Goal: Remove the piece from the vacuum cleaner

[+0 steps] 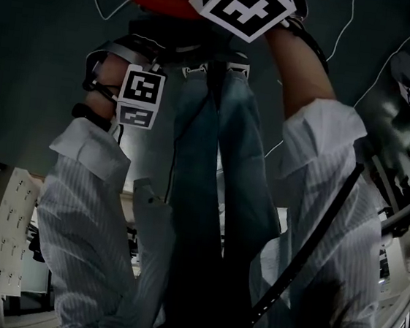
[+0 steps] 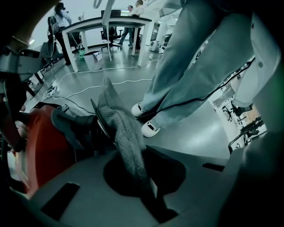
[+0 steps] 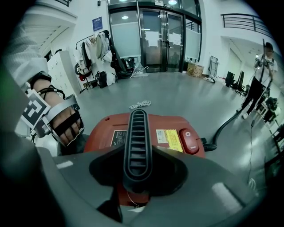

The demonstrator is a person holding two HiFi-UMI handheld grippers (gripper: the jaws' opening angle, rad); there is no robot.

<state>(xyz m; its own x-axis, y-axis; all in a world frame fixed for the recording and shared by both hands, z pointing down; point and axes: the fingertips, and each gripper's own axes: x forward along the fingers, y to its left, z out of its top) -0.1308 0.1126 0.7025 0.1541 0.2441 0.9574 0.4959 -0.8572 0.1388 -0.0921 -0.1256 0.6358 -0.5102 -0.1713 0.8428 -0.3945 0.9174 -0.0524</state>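
Left fingers [image 2: 155, 207] clamp 1 mesh cloth [image 2: 126, 133] | right fingers [image 3: 111, 210] grip 1 handle [image 3: 137, 142] | 1 red vacuum [image 3: 159, 122]

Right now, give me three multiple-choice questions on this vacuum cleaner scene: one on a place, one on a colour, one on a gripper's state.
1. In the right gripper view, the switch sits where from the black handle? A left; B right; C underneath.
2. The vacuum cleaner body is: A red; B blue; C yellow.
3. The left gripper is: A open and empty; B shut on the handle; C shut on the grey mesh piece.
Answers: B, the switch lies right of the handle; A, the body shows red; C, its jaws pinch the grey mesh piece.
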